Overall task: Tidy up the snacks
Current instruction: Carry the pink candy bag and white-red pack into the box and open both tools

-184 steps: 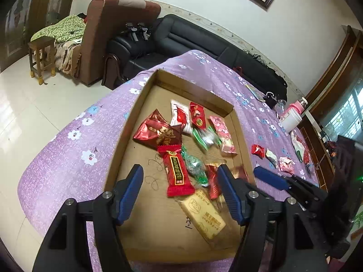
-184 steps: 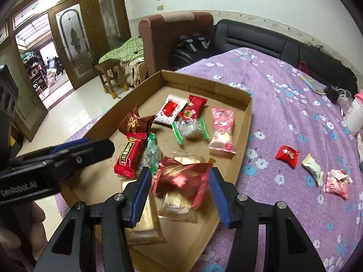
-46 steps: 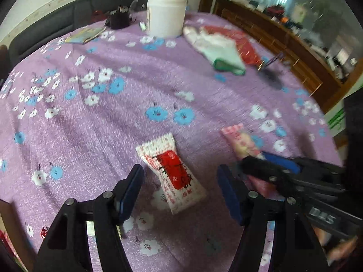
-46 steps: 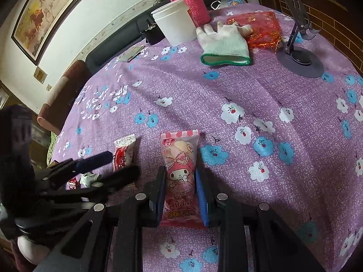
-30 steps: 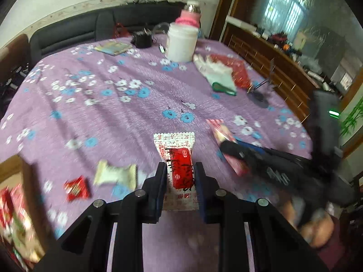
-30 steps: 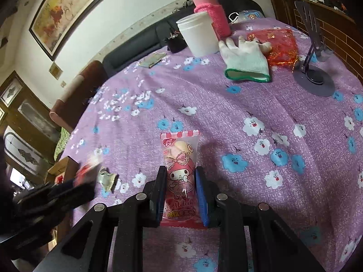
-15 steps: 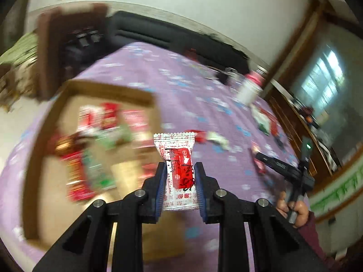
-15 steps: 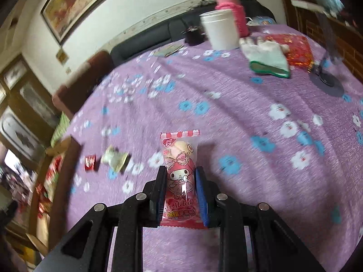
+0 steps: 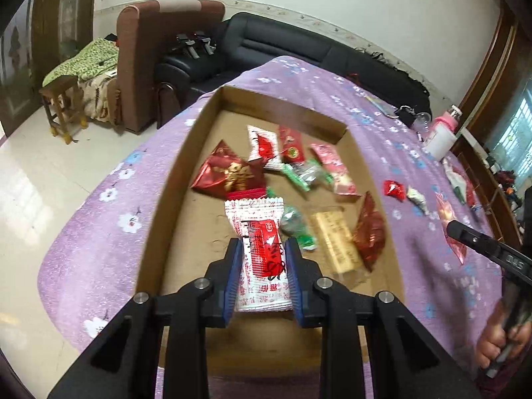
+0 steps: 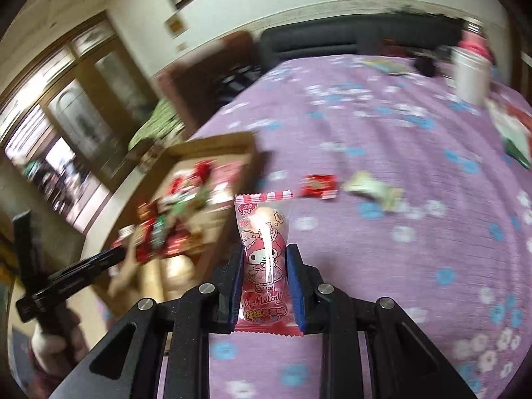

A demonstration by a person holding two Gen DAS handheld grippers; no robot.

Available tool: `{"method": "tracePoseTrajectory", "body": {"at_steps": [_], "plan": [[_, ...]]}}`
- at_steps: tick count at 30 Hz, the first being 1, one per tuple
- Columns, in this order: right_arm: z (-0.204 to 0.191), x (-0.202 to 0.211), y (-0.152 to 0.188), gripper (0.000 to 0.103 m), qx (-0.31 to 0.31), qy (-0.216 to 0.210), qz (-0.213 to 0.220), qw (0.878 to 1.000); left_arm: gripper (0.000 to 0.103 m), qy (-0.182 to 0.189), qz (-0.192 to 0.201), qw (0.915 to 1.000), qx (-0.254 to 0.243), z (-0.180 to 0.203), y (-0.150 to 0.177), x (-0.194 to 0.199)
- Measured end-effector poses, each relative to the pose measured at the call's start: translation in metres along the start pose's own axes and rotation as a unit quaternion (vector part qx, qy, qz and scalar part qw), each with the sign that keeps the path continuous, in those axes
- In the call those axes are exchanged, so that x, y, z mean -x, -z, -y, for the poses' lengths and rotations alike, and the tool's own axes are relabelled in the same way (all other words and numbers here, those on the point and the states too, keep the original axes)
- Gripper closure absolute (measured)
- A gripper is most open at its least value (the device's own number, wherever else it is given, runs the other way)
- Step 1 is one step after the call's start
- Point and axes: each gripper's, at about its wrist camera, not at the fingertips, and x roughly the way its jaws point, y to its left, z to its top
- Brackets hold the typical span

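A second ago the left gripper (image 9: 262, 272) held its white-and-red snack packet (image 9: 261, 249) over bare purple tablecloth (image 9: 109, 232); now, still clenched on that packet, it hangs over the near end of the cardboard tray (image 9: 166, 199), above the wrappers lying inside. The right gripper (image 10: 264, 282) stays clamped on the pink cartoon candy packet (image 10: 264, 259) and has swung from the far side of the cloth to just right of the tray (image 10: 246, 163). A small red candy (image 10: 319, 182) and a pale wrapped one (image 10: 372, 189) lie on the cloth just right of the tray.
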Motion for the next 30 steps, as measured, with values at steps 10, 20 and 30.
{"method": "tracePoseTrajectory", "body": {"at_steps": [10, 20, 30], "plan": [[-0.088, -0.048, 0.019, 0.075, 0.094, -0.025, -0.057, 0.994, 0.045, 0.036, 0.022, 0.9990, 0.013, -0.011, 0.001, 0.021], [-0.123, -0.064, 0.034, 0.068, 0.170, -0.002, -0.063, 0.983, 0.028, 0.047, 0.026, 0.9980, 0.032, -0.018, 0.003, 0.032], [-0.078, -0.033, 0.021, 0.056, 0.102, 0.005, -0.026, 0.994, 0.017, 0.071, 0.001, 0.9969, 0.033, 0.000, 0.006, 0.030]]}}
